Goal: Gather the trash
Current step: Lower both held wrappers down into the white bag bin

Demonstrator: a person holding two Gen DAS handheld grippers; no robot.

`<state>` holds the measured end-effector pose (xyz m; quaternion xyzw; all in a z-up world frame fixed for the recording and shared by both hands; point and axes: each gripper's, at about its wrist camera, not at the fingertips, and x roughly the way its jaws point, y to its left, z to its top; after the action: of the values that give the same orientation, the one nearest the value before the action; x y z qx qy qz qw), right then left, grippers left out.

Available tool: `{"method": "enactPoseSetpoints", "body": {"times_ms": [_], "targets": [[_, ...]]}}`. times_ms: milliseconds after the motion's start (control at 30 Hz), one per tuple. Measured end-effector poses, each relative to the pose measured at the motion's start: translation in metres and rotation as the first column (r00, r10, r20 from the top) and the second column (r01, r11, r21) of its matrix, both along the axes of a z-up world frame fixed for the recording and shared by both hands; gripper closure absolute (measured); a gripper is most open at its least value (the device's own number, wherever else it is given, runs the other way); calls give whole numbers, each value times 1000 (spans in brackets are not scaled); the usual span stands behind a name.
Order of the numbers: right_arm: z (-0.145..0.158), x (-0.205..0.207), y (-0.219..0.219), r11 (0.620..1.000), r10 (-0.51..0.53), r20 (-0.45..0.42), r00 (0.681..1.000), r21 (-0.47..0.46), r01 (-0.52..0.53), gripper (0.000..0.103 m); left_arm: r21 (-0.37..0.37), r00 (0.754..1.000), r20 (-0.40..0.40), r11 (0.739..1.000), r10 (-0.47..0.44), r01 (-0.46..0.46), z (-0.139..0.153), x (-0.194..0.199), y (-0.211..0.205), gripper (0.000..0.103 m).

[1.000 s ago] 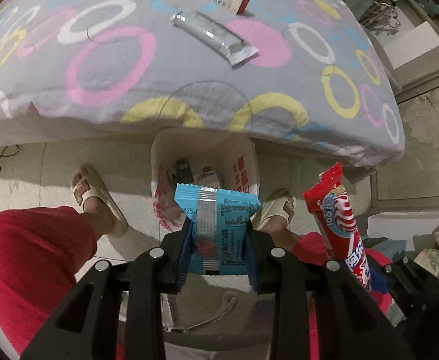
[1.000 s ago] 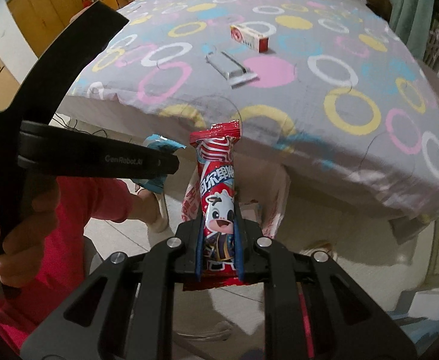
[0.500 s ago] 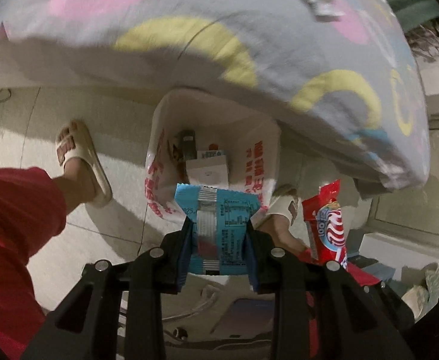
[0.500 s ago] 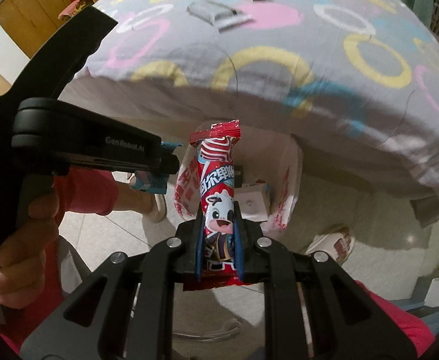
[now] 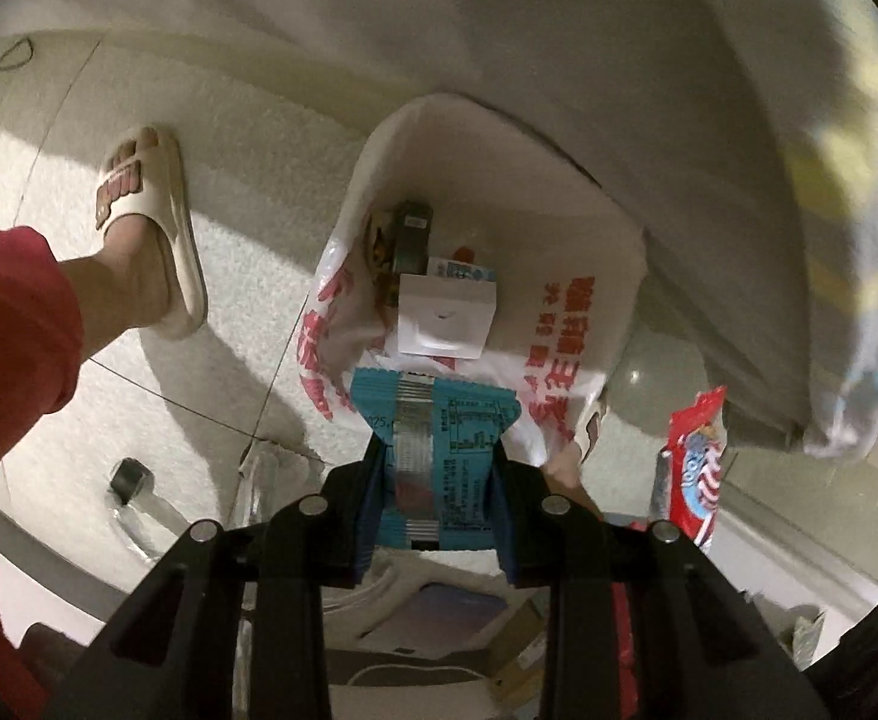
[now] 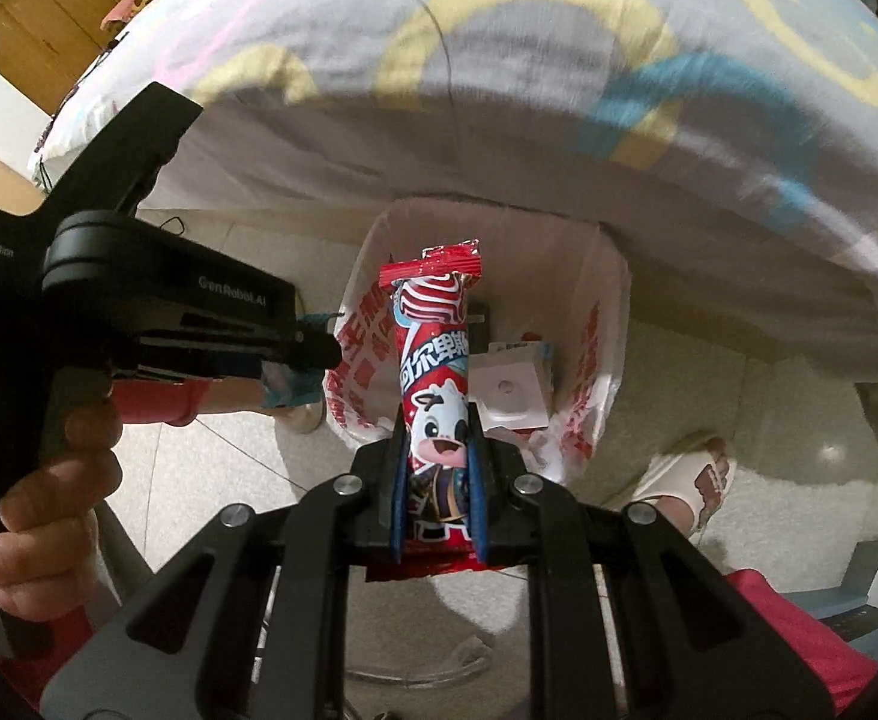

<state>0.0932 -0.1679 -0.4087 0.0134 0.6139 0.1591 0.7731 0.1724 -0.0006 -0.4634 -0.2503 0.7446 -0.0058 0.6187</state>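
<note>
Already the white plastic bag (image 5: 565,354) with red print, standing open on the floor just under the edge of the bed, holds some collected rubbish: a small white box (image 5: 445,324), a dark packet (image 5: 411,234) and a few other scraps lie at its bottom. Two more pieces are on the way in but not yet dropped, so this part of the job looks about midway; whether more trash remains elsewhere cannot be told from these views. The left gripper (image 5: 435,480) is clamped on a blue snack wrapper (image 5: 435,426), its pads pressing the packet from both sides, and the wrapper's upper end hangs just over the near rim of the bag. The right gripper (image 6: 439,480) is closed tight on a red candy wrapper (image 6: 435,372) with a cartoon cow, which stands upright between the pads and points down toward the mouth of the bag. The person's sandalled feet (image 5: 150,234) stand on the tiled floor at either side of the bag. What appears left is to release both wrappers over the opening so they fall inside.
</note>
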Motion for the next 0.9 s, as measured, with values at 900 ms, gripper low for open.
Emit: {"method": "enactPoseSetpoints", "body": {"times_ms": [900], "targets": [[-75, 29, 5, 1000, 0, -116, 993, -24, -3, 87, -28, 989, -113, 995, 94, -98, -66, 20, -3, 72]]}}
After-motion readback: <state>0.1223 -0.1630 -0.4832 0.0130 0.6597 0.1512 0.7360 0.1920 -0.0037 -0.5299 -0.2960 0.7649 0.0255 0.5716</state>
